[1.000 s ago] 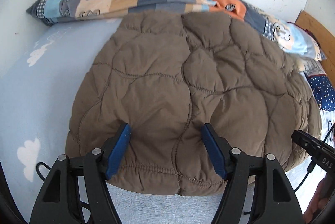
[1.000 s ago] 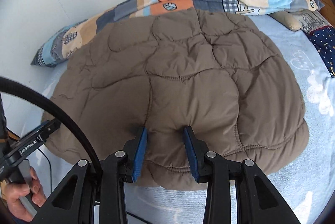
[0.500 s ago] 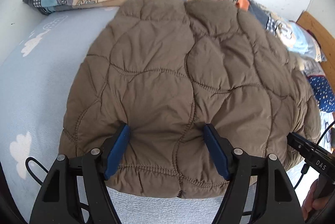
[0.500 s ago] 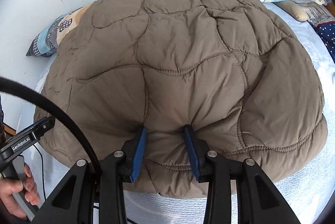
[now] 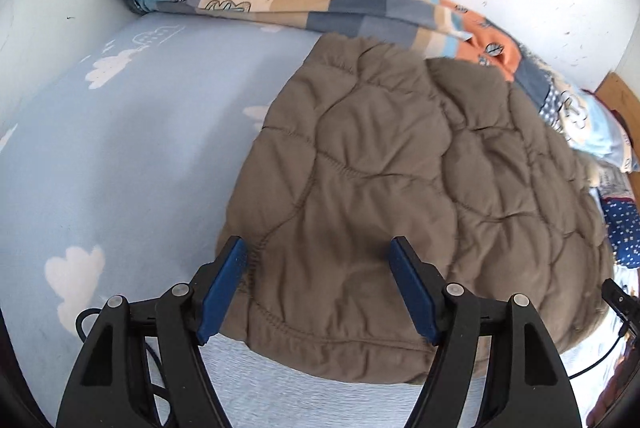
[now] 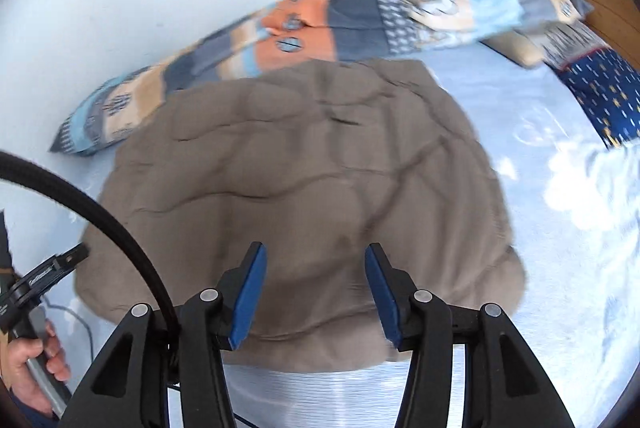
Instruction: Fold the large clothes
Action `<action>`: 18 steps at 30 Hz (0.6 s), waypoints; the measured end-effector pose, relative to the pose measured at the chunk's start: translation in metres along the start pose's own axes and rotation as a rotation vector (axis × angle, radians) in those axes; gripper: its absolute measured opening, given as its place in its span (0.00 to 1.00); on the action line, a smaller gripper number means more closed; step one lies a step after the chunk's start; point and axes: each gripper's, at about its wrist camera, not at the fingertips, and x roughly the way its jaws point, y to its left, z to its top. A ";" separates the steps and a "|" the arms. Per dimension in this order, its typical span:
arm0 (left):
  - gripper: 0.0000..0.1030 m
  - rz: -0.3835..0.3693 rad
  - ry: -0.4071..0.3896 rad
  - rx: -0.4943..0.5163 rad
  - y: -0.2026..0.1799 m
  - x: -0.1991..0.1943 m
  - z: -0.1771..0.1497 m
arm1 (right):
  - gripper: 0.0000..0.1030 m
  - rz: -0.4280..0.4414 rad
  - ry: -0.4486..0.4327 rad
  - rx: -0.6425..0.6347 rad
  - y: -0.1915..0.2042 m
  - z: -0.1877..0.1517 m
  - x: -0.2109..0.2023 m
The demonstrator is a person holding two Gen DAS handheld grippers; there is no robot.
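Brown quilted jacket (image 5: pixel 400 188) flat on bed (image 5: pixel 120 156) — right gripper (image 6: pixel 316 288) jaws just opened

Bedroom: bed (image 5: pixel 120 156), patchwork pillow (image 5: pixel 280 0)

Right gripper (image 6: pixel 316 294) just opened, released jacket (image 6: pixel 304 188); jacket lies flatter.
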 end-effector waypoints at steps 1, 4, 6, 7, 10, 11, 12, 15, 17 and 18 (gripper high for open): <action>0.71 0.007 0.006 0.008 -0.001 0.002 0.000 | 0.53 0.000 0.014 0.022 -0.007 -0.002 0.004; 0.71 0.013 0.025 0.007 -0.001 0.007 -0.001 | 0.53 0.019 0.072 0.078 -0.019 -0.003 0.017; 0.71 0.010 0.045 0.008 0.001 0.011 -0.001 | 0.53 0.016 0.093 0.093 -0.021 -0.001 0.024; 0.71 0.005 0.054 0.004 0.002 0.014 -0.001 | 0.53 0.016 0.102 0.097 -0.022 -0.002 0.026; 0.72 -0.015 0.078 -0.018 0.007 0.018 -0.001 | 0.53 0.018 0.122 0.103 -0.023 -0.005 0.034; 0.73 -0.020 0.081 -0.022 0.008 0.019 -0.001 | 0.53 0.020 0.127 0.105 -0.024 -0.005 0.036; 0.73 -0.023 0.083 -0.025 0.009 0.019 0.000 | 0.53 0.022 0.133 0.109 -0.025 -0.005 0.038; 0.73 -0.028 0.045 -0.029 0.008 0.009 0.002 | 0.53 0.031 0.139 0.113 -0.027 -0.004 0.039; 0.73 -0.043 0.014 -0.034 0.008 0.000 0.005 | 0.53 0.039 0.127 0.120 -0.026 -0.004 0.033; 0.73 -0.049 -0.002 -0.040 0.009 -0.005 0.005 | 0.53 0.054 0.107 0.124 -0.026 -0.002 0.026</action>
